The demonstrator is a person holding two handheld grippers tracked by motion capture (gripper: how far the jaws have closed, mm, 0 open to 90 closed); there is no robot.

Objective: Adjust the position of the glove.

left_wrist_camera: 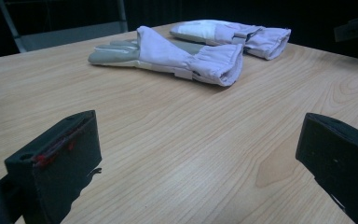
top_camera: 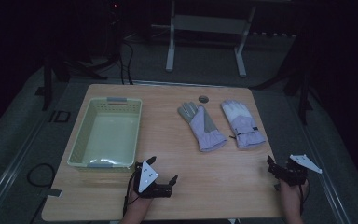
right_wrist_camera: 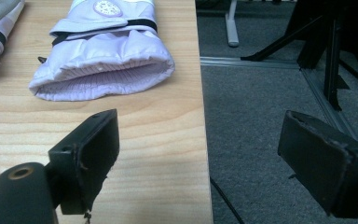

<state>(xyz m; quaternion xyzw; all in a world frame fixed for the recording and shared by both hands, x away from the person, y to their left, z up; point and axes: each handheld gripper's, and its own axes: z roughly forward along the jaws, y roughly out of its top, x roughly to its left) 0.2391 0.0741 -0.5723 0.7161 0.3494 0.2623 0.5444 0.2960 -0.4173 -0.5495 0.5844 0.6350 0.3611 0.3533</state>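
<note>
Now | basket [top_camera: 77, 151] holds nothing | two gloves [top_camera: 203, 126] on table [top_camera: 214, 186] | left tongs [top_camera: 163, 171], right tongs [top_camera: 274, 171] gape, gripping nothing.

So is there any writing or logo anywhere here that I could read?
"ID": what looks like dark letters on the floor left of the table.
Round white badge on the right glove: a pattern, too blurred to read.
No readable text on the left glove, the basket, or the right gripper and left gripper.
</note>
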